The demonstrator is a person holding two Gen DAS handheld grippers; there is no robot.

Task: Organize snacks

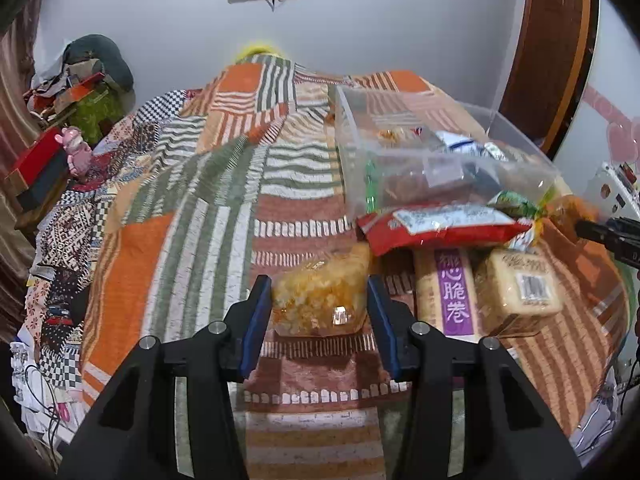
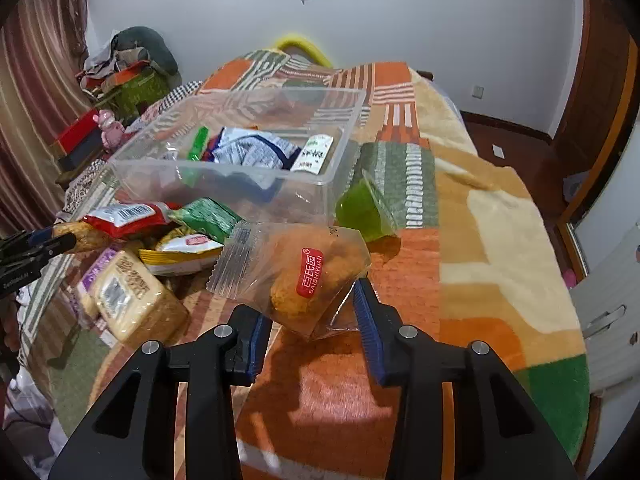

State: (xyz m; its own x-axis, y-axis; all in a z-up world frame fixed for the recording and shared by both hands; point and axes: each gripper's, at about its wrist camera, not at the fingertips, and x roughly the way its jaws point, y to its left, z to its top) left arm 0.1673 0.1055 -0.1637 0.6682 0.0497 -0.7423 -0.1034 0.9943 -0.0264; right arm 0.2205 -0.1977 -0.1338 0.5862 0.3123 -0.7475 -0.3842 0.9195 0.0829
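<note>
In the left wrist view my left gripper (image 1: 318,308) stands open around a clear bag of yellow puffed snack (image 1: 320,300) lying on the quilt; the blue pads (image 1: 256,320) flank it without clearly pressing. In the right wrist view my right gripper (image 2: 310,320) is open around a clear packet with a fried snack and red label (image 2: 308,276). A clear plastic bin (image 2: 240,156) behind it holds several packets. It also shows in the left wrist view (image 1: 420,152).
A pile of snacks lies beside the bin: a red packet (image 2: 124,218), green packet (image 2: 208,218), yellow-white packet (image 2: 180,254), beige wafer block (image 2: 132,296). A green jelly cup (image 2: 364,212) sits right of the bin. The quilt-covered table edge (image 2: 560,280) curves at right.
</note>
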